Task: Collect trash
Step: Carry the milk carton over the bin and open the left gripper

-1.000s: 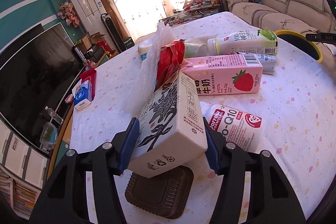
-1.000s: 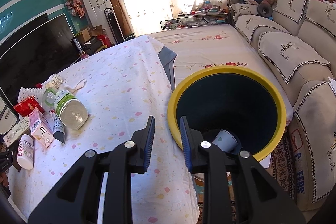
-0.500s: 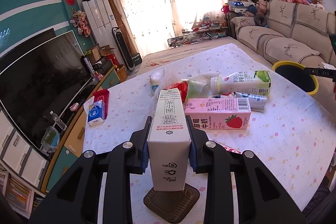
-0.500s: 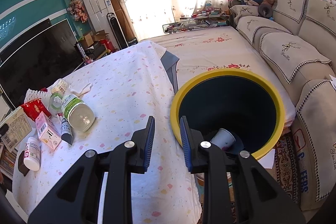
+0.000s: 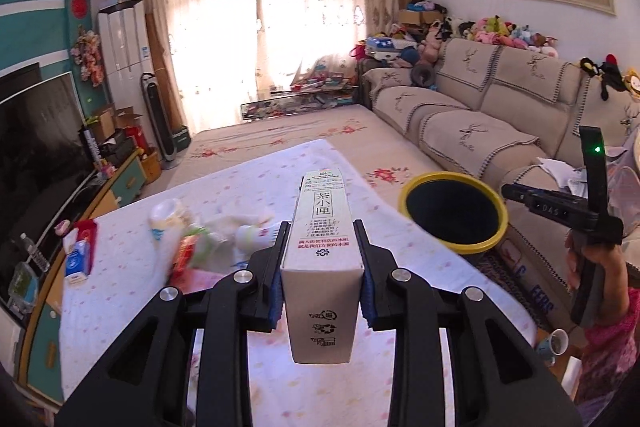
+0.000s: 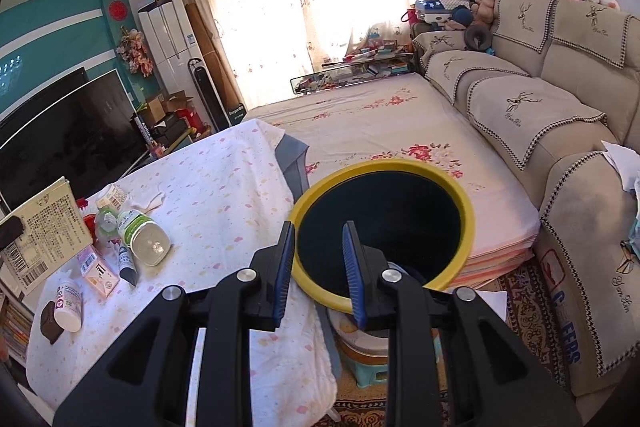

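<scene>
Tea carton (image 5: 322, 251) clamped in left gripper (image 5: 322, 267), aloft above the worktop (image 5: 224, 195), short of the yellow-rimmed bin (image 5: 454, 217). Right gripper (image 6: 319, 267) slightly parted, empty. Bottles (image 6: 144, 237) remain uncollected (most trash, apparently).

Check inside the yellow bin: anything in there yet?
The bin looks dark inside in both views. The right claw covers its near bottom, so contents there cannot be seen.

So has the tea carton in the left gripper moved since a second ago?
Yes. The tea carton, clamped in the left gripper, rose off the table clutter and swung right toward the yellow-rimmed bin.
</scene>
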A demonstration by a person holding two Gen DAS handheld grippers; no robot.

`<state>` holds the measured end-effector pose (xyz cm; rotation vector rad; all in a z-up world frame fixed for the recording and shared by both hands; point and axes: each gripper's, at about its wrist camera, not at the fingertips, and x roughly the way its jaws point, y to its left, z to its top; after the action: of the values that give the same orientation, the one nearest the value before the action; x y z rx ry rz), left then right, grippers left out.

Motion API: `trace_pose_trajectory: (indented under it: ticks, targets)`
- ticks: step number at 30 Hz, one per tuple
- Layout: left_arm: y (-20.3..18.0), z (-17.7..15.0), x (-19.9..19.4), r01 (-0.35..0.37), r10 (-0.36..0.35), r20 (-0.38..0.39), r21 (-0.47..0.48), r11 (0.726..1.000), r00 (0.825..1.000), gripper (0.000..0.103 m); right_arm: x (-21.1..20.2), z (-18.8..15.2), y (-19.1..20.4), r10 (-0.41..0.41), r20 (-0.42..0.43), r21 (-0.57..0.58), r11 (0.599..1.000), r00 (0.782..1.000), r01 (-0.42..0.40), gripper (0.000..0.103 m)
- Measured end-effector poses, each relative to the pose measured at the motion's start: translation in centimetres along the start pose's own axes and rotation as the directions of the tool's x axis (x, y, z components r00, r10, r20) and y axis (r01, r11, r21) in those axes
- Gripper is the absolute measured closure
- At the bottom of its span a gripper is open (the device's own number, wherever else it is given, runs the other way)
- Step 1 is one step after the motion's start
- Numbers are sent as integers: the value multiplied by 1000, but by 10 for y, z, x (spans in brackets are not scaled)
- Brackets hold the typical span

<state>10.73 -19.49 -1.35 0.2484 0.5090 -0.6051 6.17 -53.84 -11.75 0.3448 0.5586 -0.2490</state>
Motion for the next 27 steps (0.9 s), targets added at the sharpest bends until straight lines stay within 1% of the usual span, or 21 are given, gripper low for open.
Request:
trace_pose_trajectory:
  ticks: [3,7,10,13,15,19,22,25,26,27]
  targets:
    - [-35,18,31,86,-86,-4,8,996,996,73,-8,-1,-21,-42,12,23,999,999,42,79]
    - [-80,39,80,187,-187,-24,-2,982,982,73,-14,-4,-50,-89,13,69,994,996,88,79]
    - [-109,51,122,234,-234,-63,-8,972,970,73,-16,-6,-65,-121,12,88,989,993,119,79]
    - [-134,60,167,262,-262,-114,-11,965,958,73,-16,-7,-75,-142,10,99,985,990,140,79]
    - [-147,65,195,282,-282,-151,-22,959,948,73,-15,-7,-82,-148,6,106,983,989,147,79]
    - [-169,68,249,288,-290,-225,-41,957,930,73,-11,-7,-92,-155,-3,121,981,988,155,79]
    - [-177,62,288,265,-269,-275,-50,963,923,73,-6,-7,-96,-156,-14,126,980,988,157,79]
    - [-182,55,316,242,-252,-318,-72,968,914,72,-2,-8,-96,-153,-24,127,980,988,155,79]
    - [-181,54,321,229,-242,-321,-78,970,915,70,-1,-8,-96,-153,-28,127,980,988,155,79]
    - [-179,51,323,218,-232,-317,-81,973,919,59,0,-8,-95,-152,-31,127,980,988,154,79]
